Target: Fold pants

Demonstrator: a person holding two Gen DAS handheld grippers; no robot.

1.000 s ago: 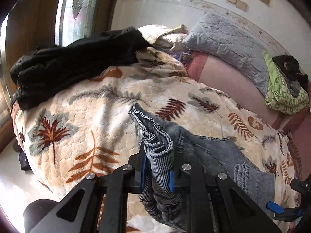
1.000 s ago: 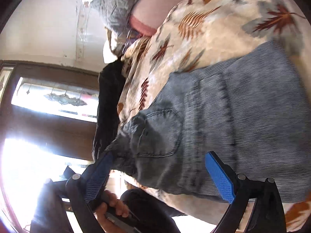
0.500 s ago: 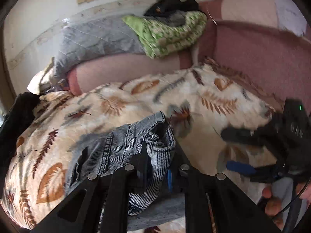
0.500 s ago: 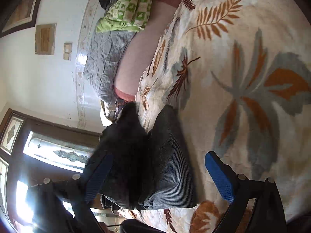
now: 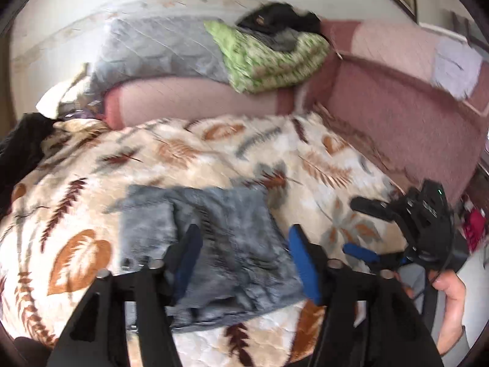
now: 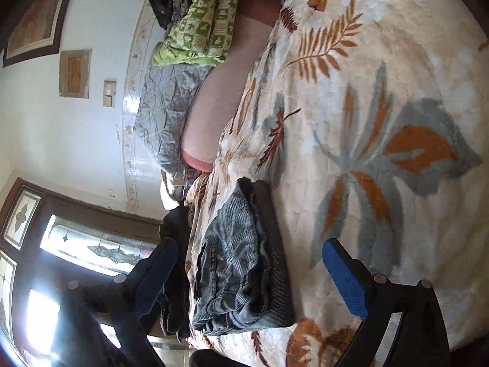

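Pants folded on blanket; left gripper fingers opening, gripping nothing; right gripper wide, empty.

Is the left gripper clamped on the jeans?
No: the left gripper is opening, pads clear of the folded jeans on the blanket.

A leaf-patterned blanket covers the bed — the folded jeans lie on it near its front edge, and dark clothing is piled at its left end.
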